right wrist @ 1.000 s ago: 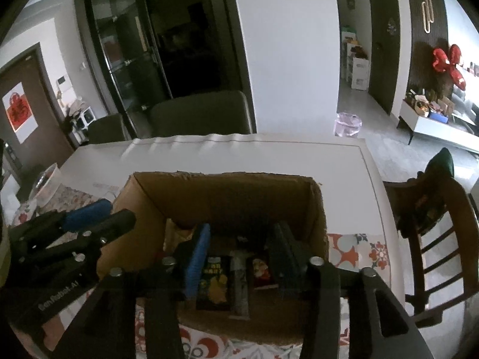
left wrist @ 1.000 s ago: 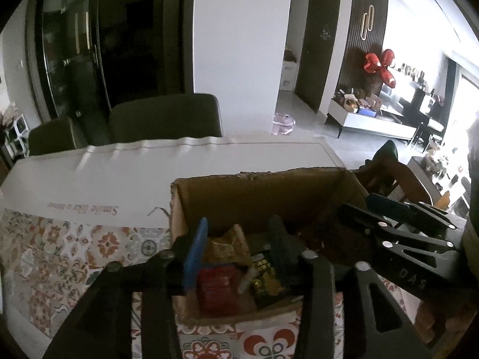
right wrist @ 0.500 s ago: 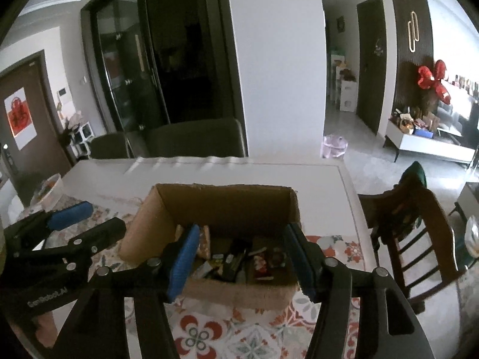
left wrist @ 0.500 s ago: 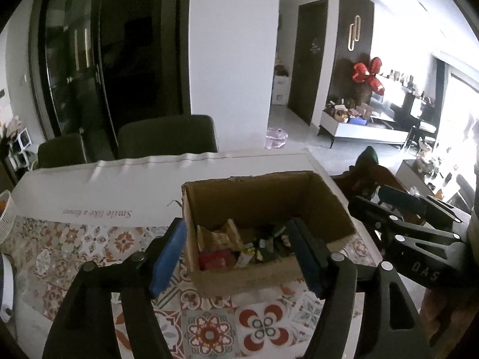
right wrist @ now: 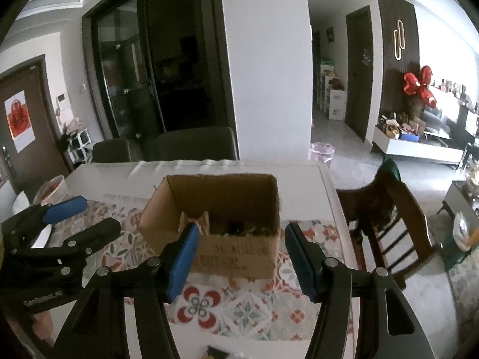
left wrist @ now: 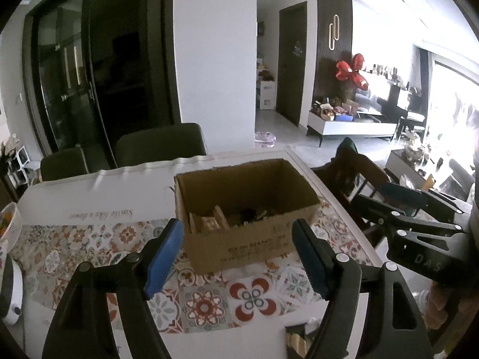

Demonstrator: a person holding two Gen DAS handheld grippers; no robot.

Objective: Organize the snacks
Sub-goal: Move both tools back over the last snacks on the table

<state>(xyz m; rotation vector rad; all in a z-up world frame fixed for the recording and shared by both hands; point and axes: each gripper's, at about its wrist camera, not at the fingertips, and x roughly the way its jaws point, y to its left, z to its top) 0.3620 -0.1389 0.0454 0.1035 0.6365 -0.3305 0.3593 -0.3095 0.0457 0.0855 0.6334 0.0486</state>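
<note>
An open cardboard box [left wrist: 254, 245] stands on the patterned tablecloth with several snack packets [left wrist: 209, 224] in its bottom. My left gripper [left wrist: 236, 227] hangs in front of and above the box, its jaws opening with nothing between the blue pads. The right gripper [right wrist: 242, 229] is open and empty too, on the near side of the same box [right wrist: 236, 251]. Each gripper shows in the other's view: the right one [left wrist: 371, 194] to the right, the left one [right wrist: 98, 214] to the left. A dark snack packet [left wrist: 295, 338] lies on the table below the fingers.
A wooden chair [right wrist: 389, 227] stands by the table's right edge and dark padded chairs [left wrist: 158, 146] at the far side. A white basket [right wrist: 52, 187] and a white rounded object [left wrist: 10, 293] sit at the table's left. The tablecloth [left wrist: 206, 302] lies under the box.
Both grippers have pulled back and up out of the box, which now looks smaller and farther off. Their jaws have widened and hold nothing.
</note>
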